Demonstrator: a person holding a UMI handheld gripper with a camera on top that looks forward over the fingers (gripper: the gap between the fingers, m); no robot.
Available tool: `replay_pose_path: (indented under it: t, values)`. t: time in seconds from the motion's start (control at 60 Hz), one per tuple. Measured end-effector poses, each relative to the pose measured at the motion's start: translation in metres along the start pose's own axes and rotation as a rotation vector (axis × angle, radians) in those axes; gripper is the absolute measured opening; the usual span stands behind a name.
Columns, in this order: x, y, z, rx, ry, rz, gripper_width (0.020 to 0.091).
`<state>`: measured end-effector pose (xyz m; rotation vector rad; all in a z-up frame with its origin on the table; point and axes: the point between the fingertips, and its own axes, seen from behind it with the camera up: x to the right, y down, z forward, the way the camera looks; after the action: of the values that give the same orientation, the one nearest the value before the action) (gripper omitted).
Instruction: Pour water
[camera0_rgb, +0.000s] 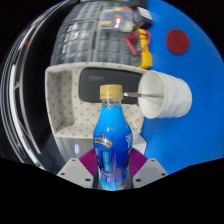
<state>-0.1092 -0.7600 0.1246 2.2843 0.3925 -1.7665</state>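
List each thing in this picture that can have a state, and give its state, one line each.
bottle: upright, orange cap on, holds blue liquid, between the fingers.
white cup: lying tilted, mouth towards the bottle, just beyond it.
gripper: shut on the bottle.

A broad, flat bright-blue worktop fills the lower ground. On it lies a shallow cream-coloured rectangular tray with speckled raised walls and a dark slot-like strip at its far side. Beyond, a grey shelf or rack of blurred clutter runs across. A round red disc sits on a blue surface alongside it.
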Motion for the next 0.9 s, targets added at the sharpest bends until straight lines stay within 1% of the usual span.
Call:
replay_pose_path:
  t: [0.133,0.267,0.4,0.45,0.55,0.633,0.75,0.817,0.9]
  values:
    - [-0.004,-0.005,0.003,0.002,-0.022,0.209,0.0394]
    - [-0.009,-0.014,0.005,0.03,-0.046,0.386,0.0394]
    - [-0.009,-0.014,0.007,0.013,-0.046,0.461,0.0393]
    - [-0.006,-0.012,0.009,-0.002,-0.032,0.464,0.0394]
    - [-0.004,-0.01,0.007,-0.006,-0.024,0.435,0.0395]
    - [-0.009,-0.012,0.0,-0.009,-0.012,0.312,0.0396]
    - [-0.023,-0.018,-0.009,-0.035,0.022,-0.043,0.0394]
    - [-0.043,-0.034,-0.016,-0.02,0.033,-0.285,0.0396]
    - [-0.069,-0.07,-0.025,0.047,0.052,-0.544,0.0396]
